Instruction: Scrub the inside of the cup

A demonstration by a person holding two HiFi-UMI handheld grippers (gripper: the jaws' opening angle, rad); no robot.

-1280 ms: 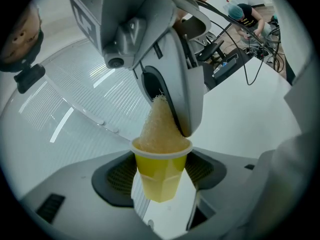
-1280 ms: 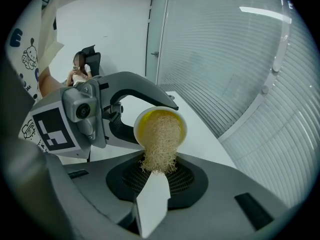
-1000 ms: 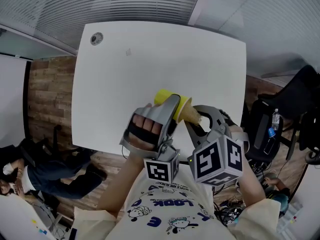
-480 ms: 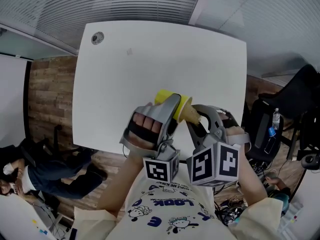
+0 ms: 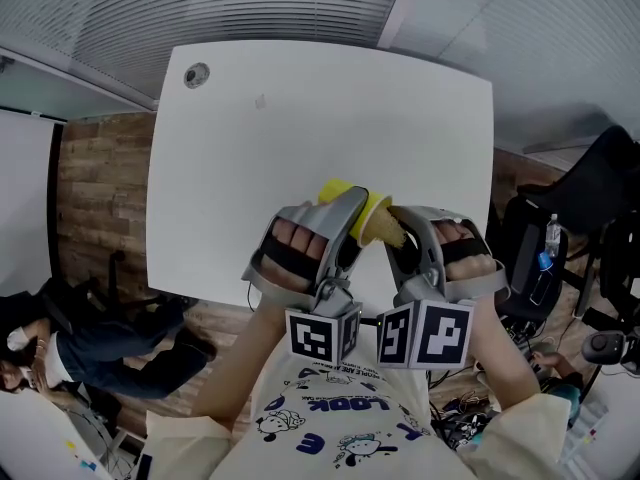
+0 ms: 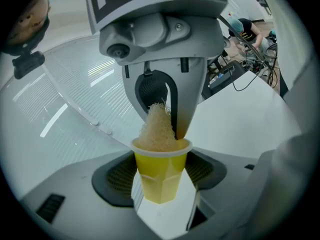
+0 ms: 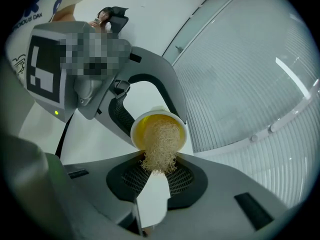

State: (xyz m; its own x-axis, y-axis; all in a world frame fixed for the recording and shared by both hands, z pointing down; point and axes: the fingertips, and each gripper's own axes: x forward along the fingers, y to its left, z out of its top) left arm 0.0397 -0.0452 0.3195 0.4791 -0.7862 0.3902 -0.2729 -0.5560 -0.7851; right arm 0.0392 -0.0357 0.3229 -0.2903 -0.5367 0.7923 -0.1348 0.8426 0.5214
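Above the near edge of the white table (image 5: 250, 168), I have the yellow cup (image 6: 160, 176) in the air, not standing on anything. The left gripper (image 5: 345, 208) has its two jaws closed on the sides of the cup, one pad on each side. The cup is tilted, with its mouth turned toward the right gripper (image 5: 398, 226). The jaws of that gripper are nearly together and pinch the back end of a pale, fibrous scrub sponge (image 7: 160, 144). The front part of the sponge sits inside the cup and fills most of the mouth.

Each gripper carries its marker cube, the left one (image 5: 322, 336) and the right one (image 5: 425, 333), with black and white square patterns but no letters. On my white shirt (image 5: 340, 413) I can read the word "LOOK" in blue, upside down in the head view, with small cartoon figures around it. The thin line of print above this word is too small to read. On the far part of the table a faint grey mark (image 5: 260, 100) is printed, which I cannot read.
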